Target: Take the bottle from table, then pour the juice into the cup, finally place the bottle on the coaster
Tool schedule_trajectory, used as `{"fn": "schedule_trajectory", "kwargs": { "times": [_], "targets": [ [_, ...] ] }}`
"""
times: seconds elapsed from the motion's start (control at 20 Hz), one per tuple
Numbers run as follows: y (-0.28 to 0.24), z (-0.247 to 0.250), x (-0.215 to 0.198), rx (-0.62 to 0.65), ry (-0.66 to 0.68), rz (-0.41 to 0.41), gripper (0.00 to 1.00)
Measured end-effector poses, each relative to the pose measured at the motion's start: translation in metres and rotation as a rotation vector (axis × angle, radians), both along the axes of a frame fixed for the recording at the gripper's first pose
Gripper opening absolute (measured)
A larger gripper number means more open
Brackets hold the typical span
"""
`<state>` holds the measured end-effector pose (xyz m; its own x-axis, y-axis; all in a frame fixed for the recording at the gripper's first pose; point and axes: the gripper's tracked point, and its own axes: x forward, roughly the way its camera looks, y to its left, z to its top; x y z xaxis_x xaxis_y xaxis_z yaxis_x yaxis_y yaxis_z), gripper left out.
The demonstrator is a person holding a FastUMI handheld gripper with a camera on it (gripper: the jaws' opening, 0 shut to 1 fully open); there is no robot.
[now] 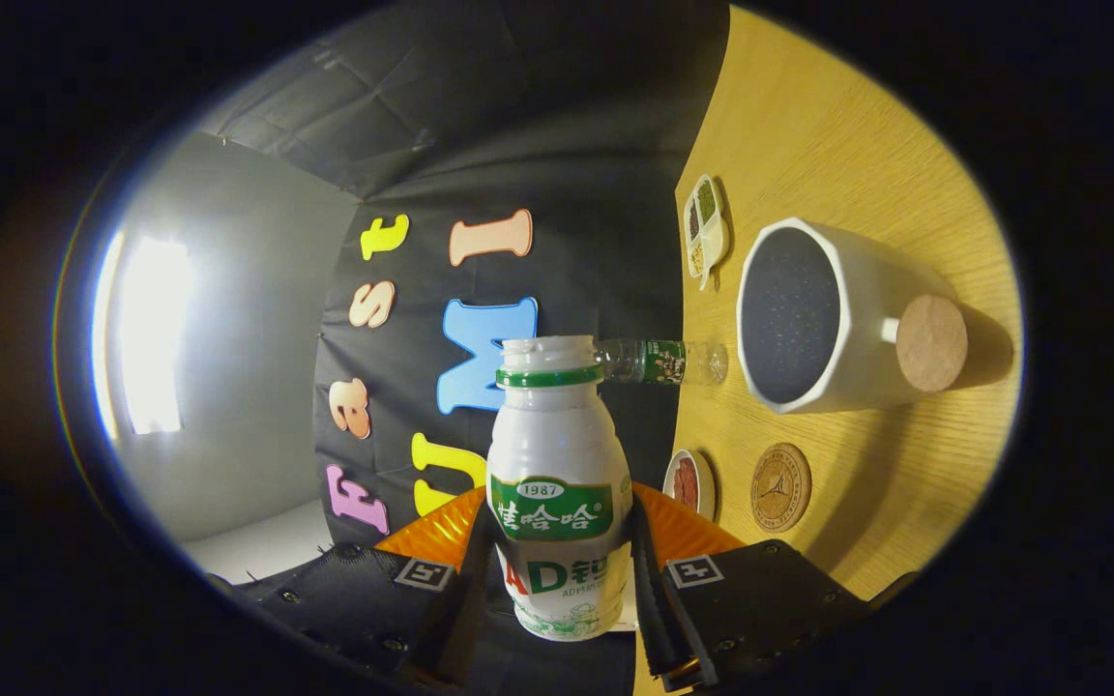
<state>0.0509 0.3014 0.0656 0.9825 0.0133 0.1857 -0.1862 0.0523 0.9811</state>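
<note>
My gripper (557, 570) is shut on a white juice bottle (557, 483) with a green label and a green neck ring; both fingers press on its lower body. The whole view is rolled sideways, so the bottle is tipped with its open mouth pointing toward the booth wall, level with the white cup (823, 319). The cup stands on the wooden table (808, 116) beyond the fingers, dark inside, with a cork-ended handle. A round cork coaster (780, 487) lies on the table beside the cup, nearer my fingers.
A clear plastic bottle (663, 362) lies on the table just past the juice bottle's mouth. A small divided dish (704, 228) sits farther along the table, and a small round dish (689, 481) lies next to the coaster. A bright light panel (146, 333) glows on the booth side.
</note>
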Motion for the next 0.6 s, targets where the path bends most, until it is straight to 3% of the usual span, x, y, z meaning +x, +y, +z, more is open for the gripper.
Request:
{"fn": "schedule_trajectory", "kwargs": {
  "times": [0.6],
  "targets": [
    [0.0013, 0.0062, -0.0002, 0.096, -0.008, 0.008, 0.65]
  ]
}}
